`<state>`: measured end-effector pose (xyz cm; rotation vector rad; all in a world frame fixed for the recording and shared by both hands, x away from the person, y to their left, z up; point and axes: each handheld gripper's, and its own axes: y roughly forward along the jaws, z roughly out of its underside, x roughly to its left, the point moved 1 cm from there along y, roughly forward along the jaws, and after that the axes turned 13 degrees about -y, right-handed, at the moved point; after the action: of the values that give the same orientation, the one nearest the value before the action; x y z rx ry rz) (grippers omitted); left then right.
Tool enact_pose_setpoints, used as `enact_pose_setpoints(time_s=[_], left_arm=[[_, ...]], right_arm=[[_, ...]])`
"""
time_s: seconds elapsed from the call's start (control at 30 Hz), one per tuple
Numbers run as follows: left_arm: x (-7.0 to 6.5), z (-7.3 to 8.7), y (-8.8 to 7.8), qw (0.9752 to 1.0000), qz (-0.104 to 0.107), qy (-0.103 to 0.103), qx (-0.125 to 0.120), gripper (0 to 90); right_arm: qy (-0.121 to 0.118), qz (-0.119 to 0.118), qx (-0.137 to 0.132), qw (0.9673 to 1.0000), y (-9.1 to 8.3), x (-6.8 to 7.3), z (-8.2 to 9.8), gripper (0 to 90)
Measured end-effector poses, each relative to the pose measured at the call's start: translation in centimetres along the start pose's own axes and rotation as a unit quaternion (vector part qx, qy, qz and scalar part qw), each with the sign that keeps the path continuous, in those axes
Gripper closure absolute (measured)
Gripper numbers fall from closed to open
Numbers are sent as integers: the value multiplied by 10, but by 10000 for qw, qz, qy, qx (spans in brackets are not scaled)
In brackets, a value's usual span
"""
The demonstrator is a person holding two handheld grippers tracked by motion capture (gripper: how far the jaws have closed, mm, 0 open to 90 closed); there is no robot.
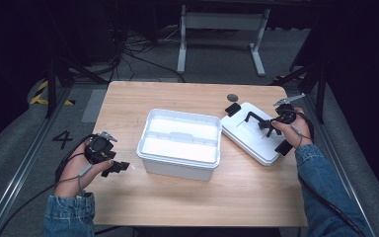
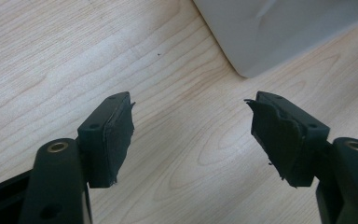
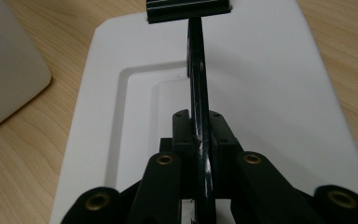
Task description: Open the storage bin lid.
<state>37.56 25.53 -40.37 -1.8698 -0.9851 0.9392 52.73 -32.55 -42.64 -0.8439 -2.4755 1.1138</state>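
An open white bin point(image 1: 177, 169) stands in the middle of the wooden table point(image 1: 128, 103). Its white lid point(image 1: 246, 140) lies flat to the right, with a black handle point(image 1: 252, 117) arching over its top. My right gripper point(image 1: 269, 126) is shut on that handle. In the right gripper view the jaws point(image 3: 200, 135) pinch the thin handle bar point(image 3: 196, 70) above the lid point(image 3: 270, 84). My left gripper point(image 1: 123, 167) hovers low by the bin's near left corner. Its jaws point(image 2: 191, 135) are open with only bare wood between them, and the bin corner point(image 2: 270, 32) is just ahead.
Black latch clips sit at the lid's far end point(image 1: 233, 109) and its near end point(image 1: 284, 148). A small dark disc point(image 1: 232, 97) lies on the table behind the lid. The lid's right side is close to the table's right edge. A white desk frame point(image 1: 222, 29) stands on the floor beyond.
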Motion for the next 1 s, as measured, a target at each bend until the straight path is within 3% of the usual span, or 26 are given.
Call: enact_pose_setpoints(time_s=[0.33, 0.63, 0.9, 1.0], left_arm=[[-1, -2, 2, 10000, 26, 7, 37, 303], [0, -3, 3, 10000, 9, 39, 71, 302], [-1, -5, 6, 9999, 25, 55, 85, 298], [-1, -4, 7, 9999, 18, 63, 106, 297]], right_arm=[[29, -44, 20, 10000, 8, -1, 8, 842], [197, -128, -38, 9997, 9, -5, 14, 830], [209, 149, -309, 9992, -3, -6, 11, 581], [-92, 293, -405, 9987, -19, 4, 4, 546]])
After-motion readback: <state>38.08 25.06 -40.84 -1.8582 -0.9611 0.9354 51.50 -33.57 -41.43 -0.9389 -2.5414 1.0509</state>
